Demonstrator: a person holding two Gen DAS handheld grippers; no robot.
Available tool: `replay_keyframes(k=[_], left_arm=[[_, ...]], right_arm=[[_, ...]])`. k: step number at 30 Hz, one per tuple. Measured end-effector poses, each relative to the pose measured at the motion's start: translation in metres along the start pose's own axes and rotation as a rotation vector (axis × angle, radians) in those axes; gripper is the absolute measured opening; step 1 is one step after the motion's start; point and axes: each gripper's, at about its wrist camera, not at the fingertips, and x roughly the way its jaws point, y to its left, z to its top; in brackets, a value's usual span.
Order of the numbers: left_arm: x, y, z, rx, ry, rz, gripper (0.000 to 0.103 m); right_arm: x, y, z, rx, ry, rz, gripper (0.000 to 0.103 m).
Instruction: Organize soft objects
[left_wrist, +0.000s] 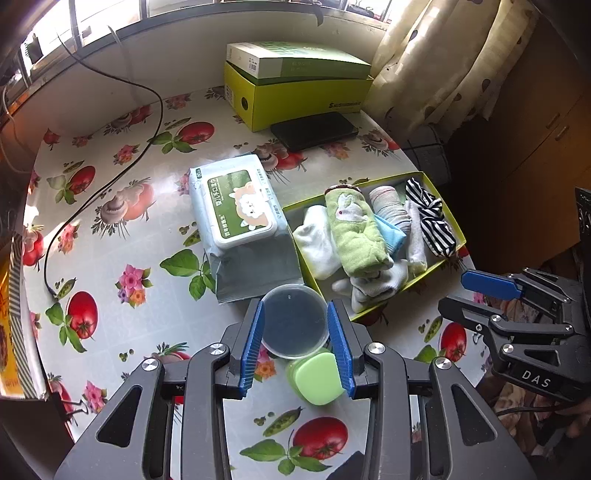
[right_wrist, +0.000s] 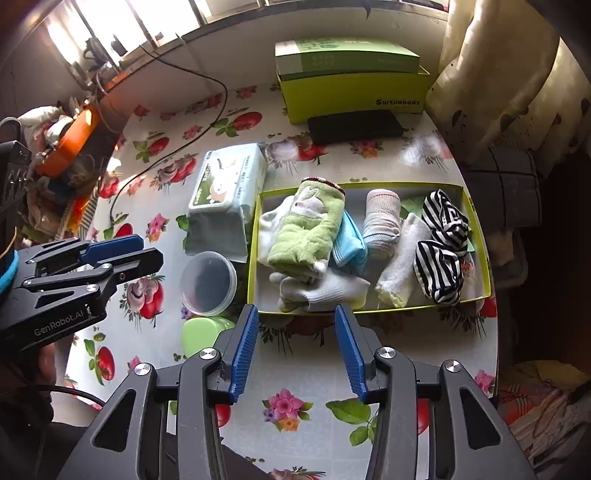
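Where the left wrist camera looks down on the flowered table (left_wrist: 110, 229), the left gripper (left_wrist: 295, 341) stands released, its blue fingers apart with nothing clamped; a clear round tub (left_wrist: 295, 320) and a green lidded case (left_wrist: 317, 376) lie on the table beneath the gap. Just right of the tub sits the shallow yellow-green tray (left_wrist: 448, 212), its long axis running from lower left to upper right. Inside it, the green rabbit towel (left_wrist: 356, 229) lies rolled, lengthwise across the tray, its red-trimmed end toward the far rim. White socks (left_wrist: 317, 240) sit left of it, a striped cloth (left_wrist: 432, 218) at the tray's right end. A wipes pack (left_wrist: 236, 210) lies just left of the tray. The right gripper (left_wrist: 469, 291) shows at the tray's near right, its fingers a little apart.

In the right wrist view, the right gripper (right_wrist: 293, 350) hangs released just before the tray (right_wrist: 476, 206), whose long axis runs left to right. The green rabbit towel (right_wrist: 310, 229) lies at its left part, leaning front to back; the striped cloth (right_wrist: 441, 247) fills the right end. The left gripper (right_wrist: 147, 249) hovers left of the tub (right_wrist: 208, 282), holding nothing.
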Motion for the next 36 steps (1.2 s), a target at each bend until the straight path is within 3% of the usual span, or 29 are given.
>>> replay_keyframes(k=[19, 36], left_arm=[[-0.008, 0.002, -0.014, -0.031, -0.009, -0.042, 0.037], [0.0, -0.003, -0.012, -0.023, 0.013, -0.001, 0.037]], right_arm=[[-0.005, 0.014, -0.012, -0.001, -0.011, -0.021, 0.047], [0.001, 0.007, -0.012, 0.011, 0.004, -0.016, 0.048]])
